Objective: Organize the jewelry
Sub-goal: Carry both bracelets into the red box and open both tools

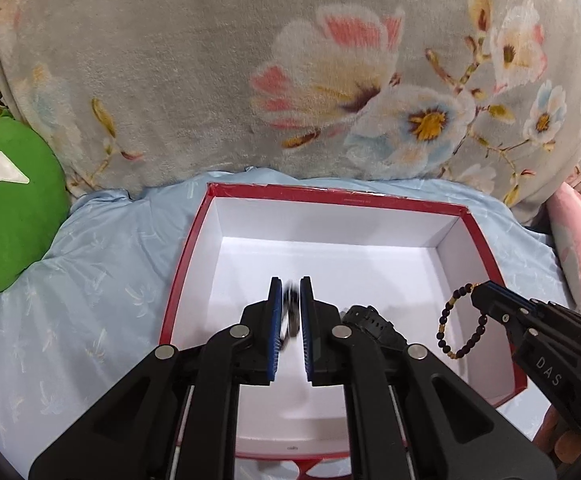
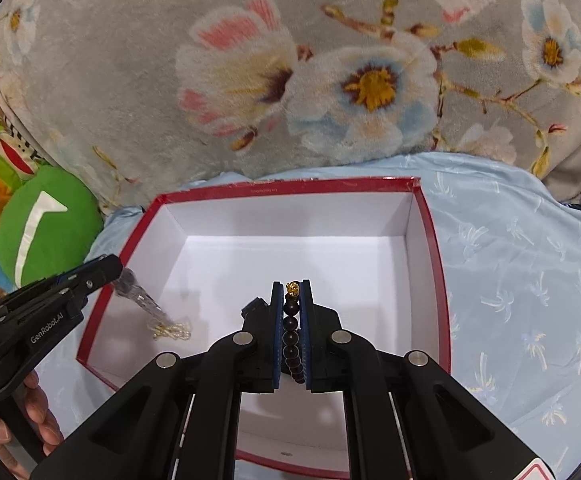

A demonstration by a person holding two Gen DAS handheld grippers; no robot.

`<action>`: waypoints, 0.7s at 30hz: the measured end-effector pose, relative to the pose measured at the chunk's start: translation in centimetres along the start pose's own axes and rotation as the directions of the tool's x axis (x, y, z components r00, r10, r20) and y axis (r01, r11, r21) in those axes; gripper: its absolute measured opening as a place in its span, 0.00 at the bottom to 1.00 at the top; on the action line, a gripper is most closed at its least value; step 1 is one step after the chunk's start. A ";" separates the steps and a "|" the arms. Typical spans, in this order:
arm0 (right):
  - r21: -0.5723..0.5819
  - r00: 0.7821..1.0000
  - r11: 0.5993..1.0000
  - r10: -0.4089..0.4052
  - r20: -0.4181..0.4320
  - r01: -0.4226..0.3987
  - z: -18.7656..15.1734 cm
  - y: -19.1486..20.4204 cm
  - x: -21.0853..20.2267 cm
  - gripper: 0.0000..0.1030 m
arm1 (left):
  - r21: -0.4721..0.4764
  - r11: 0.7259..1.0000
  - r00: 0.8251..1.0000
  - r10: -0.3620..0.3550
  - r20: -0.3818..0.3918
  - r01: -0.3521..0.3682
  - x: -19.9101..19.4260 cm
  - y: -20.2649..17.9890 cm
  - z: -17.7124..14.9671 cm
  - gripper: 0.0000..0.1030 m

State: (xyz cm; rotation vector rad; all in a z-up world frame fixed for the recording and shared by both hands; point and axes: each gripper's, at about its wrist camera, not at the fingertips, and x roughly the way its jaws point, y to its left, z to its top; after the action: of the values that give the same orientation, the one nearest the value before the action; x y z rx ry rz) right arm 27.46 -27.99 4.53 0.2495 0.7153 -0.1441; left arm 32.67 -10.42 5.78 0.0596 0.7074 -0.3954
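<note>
A red box (image 1: 194,236) with a white inside lies open on the blue bed sheet; it also shows in the right wrist view (image 2: 426,224). My left gripper (image 1: 291,292) is shut on a silvery chain (image 1: 290,312), which hangs over the box's left side (image 2: 134,290) with its pearly end (image 2: 172,328) on the box floor. My right gripper (image 2: 291,288) is shut on a dark bead bracelet (image 2: 292,340) with a gold charm; the bracelet (image 1: 456,322) hangs over the box's right side. A black watch (image 1: 372,320) lies in the box beside my left fingers.
A grey floral blanket (image 1: 290,80) rises behind the box. A green cushion (image 1: 6,204) lies at the left and a pink pillow (image 1: 580,248) at the right. The light blue sheet (image 2: 522,264) spreads around the box.
</note>
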 end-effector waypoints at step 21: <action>-0.017 0.989 0.997 -0.072 0.129 0.074 -1.7 -0.3 -8.4 0.50 | -0.050 0.999 0.999 0.024 0.039 -0.022 -7.7 0.8 -1.7 0.75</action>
State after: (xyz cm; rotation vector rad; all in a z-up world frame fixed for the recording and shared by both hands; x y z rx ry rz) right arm 20.02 -27.39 8.80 0.1911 0.5984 -0.2199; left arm 26.60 -6.79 9.40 0.0129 0.6762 -0.3564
